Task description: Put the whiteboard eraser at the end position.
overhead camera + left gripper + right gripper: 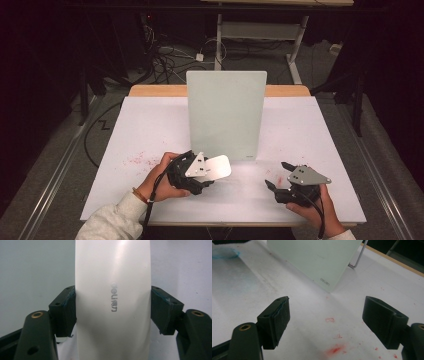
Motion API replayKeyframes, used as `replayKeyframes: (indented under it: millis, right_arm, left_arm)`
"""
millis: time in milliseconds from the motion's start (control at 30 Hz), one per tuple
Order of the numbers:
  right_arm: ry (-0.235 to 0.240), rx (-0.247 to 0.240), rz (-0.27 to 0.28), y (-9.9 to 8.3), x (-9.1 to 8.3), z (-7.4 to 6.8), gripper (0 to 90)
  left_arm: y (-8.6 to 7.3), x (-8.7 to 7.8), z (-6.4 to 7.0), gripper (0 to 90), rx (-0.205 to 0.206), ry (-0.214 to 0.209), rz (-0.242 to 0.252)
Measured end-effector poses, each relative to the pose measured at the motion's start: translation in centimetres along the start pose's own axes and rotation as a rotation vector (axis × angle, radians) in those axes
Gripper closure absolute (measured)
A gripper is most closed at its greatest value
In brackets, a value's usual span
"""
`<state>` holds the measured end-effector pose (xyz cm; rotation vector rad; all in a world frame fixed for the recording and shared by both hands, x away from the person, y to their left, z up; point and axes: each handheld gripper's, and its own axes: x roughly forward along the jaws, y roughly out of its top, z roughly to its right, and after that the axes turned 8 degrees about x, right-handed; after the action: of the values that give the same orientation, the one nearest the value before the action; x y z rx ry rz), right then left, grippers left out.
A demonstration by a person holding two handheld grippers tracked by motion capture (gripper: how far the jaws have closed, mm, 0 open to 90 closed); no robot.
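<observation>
Left gripper is clamped across a white eraser, held just off the table in front of the upright whiteboard. Right gripper hovers wide open, holding nothing. The smooth eraser could slip sideways if pressed hard against the board.

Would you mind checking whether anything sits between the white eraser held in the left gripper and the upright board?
Nothing visible does: the flat white plastic eraser in the left gripper faces the pale green upright board across bare white table.
</observation>
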<state>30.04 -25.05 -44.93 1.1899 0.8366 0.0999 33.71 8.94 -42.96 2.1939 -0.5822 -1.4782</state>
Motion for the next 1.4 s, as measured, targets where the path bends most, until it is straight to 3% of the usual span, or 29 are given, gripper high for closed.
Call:
replayKeyframes:
  millis: [300, 867, 1067, 1267, 1400]
  right_arm:
    - [0.003, -0.003, 0.001, 0.0, 0.0, 0.0, 22.8]
    - [0.005, -0.007, -0.006, -0.1, 0.2, 0.0, 22.8]
    - [0.005, -0.002, -0.01, -0.1, 0.2, -0.1, 22.8]
    - [0.007, -0.006, -0.007, 0.0, 0.2, -0.1, 22.8]
    - [0.007, -0.007, -0.004, 0.0, 0.1, -0.1, 22.8]
  left_arm:
    - [0.3, 2.5, 0.5, 29.0, 0.058, -0.109, -0.048]
    - [2.1, 4.4, 0.7, 28.9, 0.127, -0.206, -0.074]
    - [2.2, 4.6, 0.6, 28.7, 0.124, -0.215, -0.079]
    - [2.2, 4.5, 0.9, 28.5, 0.128, -0.195, -0.082]
    - [2.2, 4.1, 0.9, 27.6, 0.099, -0.179, -0.05]
